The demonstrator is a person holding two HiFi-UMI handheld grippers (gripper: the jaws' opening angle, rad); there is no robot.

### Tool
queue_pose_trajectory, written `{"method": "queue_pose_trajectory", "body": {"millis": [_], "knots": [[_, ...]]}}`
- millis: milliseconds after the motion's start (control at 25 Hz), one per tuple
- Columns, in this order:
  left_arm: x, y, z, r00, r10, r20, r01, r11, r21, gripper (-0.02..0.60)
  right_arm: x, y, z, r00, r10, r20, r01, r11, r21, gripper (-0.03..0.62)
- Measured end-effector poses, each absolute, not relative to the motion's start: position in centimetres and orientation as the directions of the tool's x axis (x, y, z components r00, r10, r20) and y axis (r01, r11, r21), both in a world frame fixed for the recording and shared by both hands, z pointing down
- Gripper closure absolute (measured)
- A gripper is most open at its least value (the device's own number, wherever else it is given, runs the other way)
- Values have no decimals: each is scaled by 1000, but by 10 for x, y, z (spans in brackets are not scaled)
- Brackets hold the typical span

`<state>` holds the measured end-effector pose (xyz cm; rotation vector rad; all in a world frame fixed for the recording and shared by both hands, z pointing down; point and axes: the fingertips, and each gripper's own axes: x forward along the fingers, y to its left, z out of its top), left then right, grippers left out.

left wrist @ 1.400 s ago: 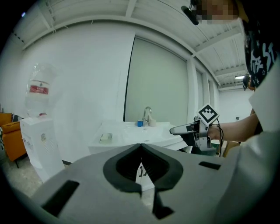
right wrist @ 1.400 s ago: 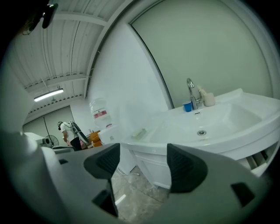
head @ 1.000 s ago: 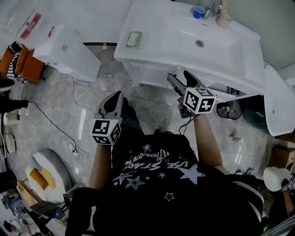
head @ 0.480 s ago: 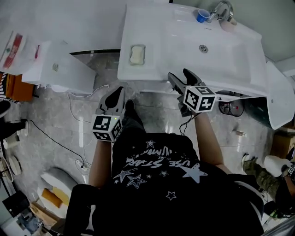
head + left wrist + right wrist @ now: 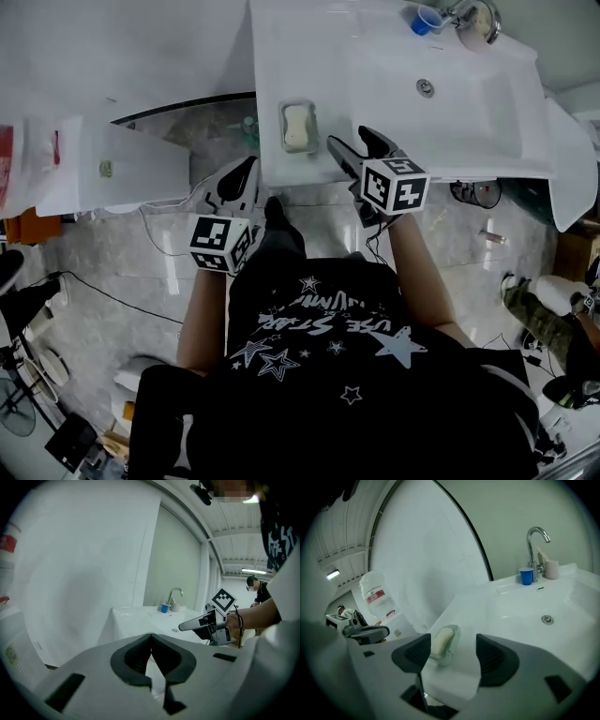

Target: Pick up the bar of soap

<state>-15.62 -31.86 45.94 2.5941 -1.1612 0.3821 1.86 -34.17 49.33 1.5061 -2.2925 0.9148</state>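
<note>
In the head view the tap is cut off by the top edge, and the left claw is a dark shape over the marbled floor, too small to read. The pale bar of soap lies in its soap dish on the white washbasin, just beside the right claw, apart from it. In the left gripper view the grey body blocks the lower half; the left claw is pressed together with nothing in it, and the right claw shows in front of a blue cup. In the right gripper view the right claw stands wide with ribbed dark pads, its jaws closing; the rounded bar of soap sits beyond them in the clear soap dish, untouched, on the glossy washbasin.
</note>
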Motion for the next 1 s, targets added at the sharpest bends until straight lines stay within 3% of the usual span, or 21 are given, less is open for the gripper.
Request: {"method": "queue_pose_trajectory", "body": {"millis": [280, 640, 1000], "knots": [[-177, -356, 464, 683, -642, 348, -720, -672, 173, 572, -30, -368, 508, -418, -643, 642, -906, 240, -350, 389], [-193, -394, 475, 735, -585, 343, -666, -717, 206, 572, -62, -387, 543, -380, -493, 783, -915, 73, -398, 405], [-198, -416, 485, 771, -535, 344, -622, -749, 230, 572, -63, -399, 562, -199, -412, 889, -978, 24, -207, 396]]}}
